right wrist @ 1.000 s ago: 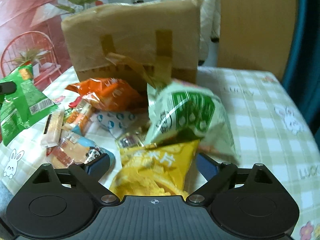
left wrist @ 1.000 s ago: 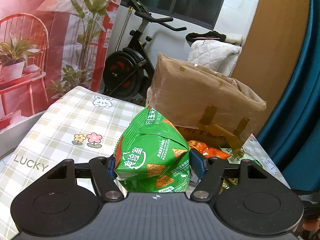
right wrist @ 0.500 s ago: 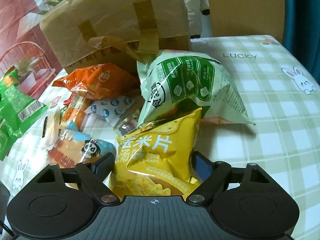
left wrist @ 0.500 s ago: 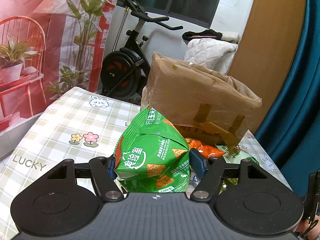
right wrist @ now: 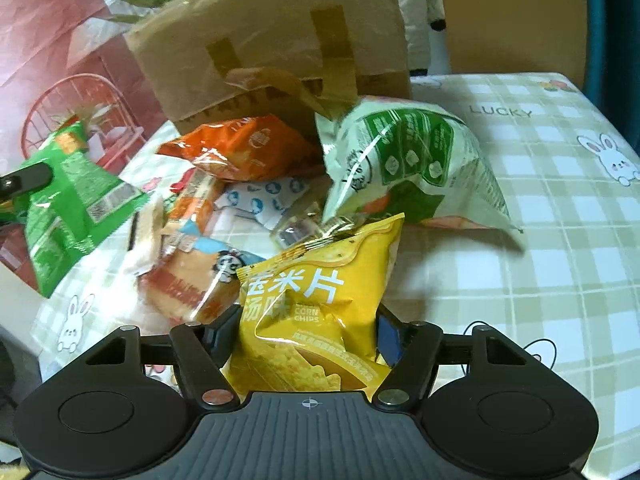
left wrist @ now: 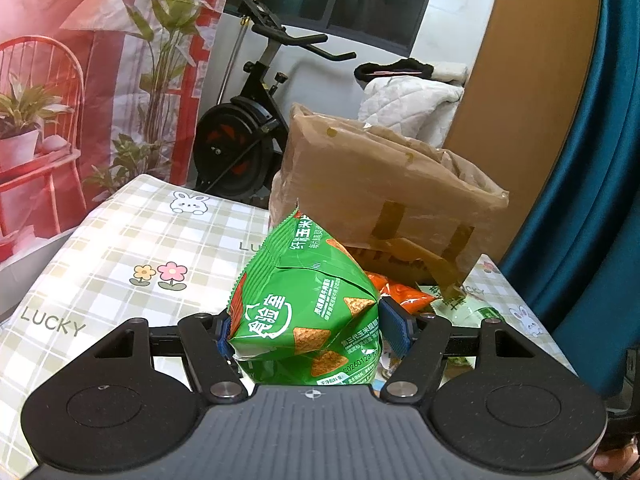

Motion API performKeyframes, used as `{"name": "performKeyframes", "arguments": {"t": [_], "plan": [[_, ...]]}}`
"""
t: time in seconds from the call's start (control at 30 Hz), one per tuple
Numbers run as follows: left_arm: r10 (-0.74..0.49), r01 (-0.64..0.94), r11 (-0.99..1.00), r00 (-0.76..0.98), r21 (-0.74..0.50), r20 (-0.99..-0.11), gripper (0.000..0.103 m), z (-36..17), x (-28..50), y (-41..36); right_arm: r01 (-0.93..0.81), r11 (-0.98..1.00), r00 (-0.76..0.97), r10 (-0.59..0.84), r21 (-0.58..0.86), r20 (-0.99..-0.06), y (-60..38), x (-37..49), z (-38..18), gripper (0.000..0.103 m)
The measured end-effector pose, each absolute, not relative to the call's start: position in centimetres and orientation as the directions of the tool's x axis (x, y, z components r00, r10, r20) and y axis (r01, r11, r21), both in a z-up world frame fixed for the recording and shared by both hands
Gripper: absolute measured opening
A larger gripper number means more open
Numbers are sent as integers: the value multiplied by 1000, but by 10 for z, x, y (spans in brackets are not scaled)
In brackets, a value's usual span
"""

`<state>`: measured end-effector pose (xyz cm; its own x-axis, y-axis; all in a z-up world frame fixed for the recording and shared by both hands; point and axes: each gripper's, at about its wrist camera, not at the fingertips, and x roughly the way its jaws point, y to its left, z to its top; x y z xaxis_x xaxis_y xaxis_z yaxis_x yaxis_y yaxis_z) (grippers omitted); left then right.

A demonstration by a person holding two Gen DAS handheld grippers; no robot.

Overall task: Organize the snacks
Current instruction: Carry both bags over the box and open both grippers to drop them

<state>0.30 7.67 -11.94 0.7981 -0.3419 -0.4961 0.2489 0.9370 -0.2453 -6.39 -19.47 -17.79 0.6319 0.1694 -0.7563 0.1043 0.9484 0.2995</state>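
Note:
My left gripper [left wrist: 308, 330] is shut on a green corn-chip bag [left wrist: 304, 300], held up in front of the brown paper bag [left wrist: 384, 184]. The same green bag [right wrist: 68, 200] shows at the left edge of the right wrist view. My right gripper [right wrist: 306, 336] has a yellow corn-chip bag [right wrist: 320, 280] between its fingers. Its jaws are closing, and both pads press into the crinkled sides of that bag. The paper bag [right wrist: 272, 40] stands upright behind the snack pile.
A pale green bag [right wrist: 408, 168], an orange bag [right wrist: 244, 148] and several small packets [right wrist: 188, 280] lie on the checked tablecloth [right wrist: 560, 240] by the paper bag. An exercise bike [left wrist: 248, 120] stands beyond the table's far edge. A blue curtain hangs at the right.
The right gripper's fingers have drawn in onto the yellow bag, which now sits upright and crumpled between them. The left gripper and its green bag have stayed put.

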Motion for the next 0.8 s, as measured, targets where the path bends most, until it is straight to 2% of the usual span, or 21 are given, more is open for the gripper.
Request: {"name": "performKeyframes", "arguments": {"t": [0.33,0.8], "plan": [[-358,275,932,810,-238,-465,71,-111,-10,74,47,957,703,172,286,-690,-188,-81,-144,64],[-368,322,928,862,-185,-349,71,-66,7,57,-1,974,857,118,228,-501,-222,-50,-52,64]]}}
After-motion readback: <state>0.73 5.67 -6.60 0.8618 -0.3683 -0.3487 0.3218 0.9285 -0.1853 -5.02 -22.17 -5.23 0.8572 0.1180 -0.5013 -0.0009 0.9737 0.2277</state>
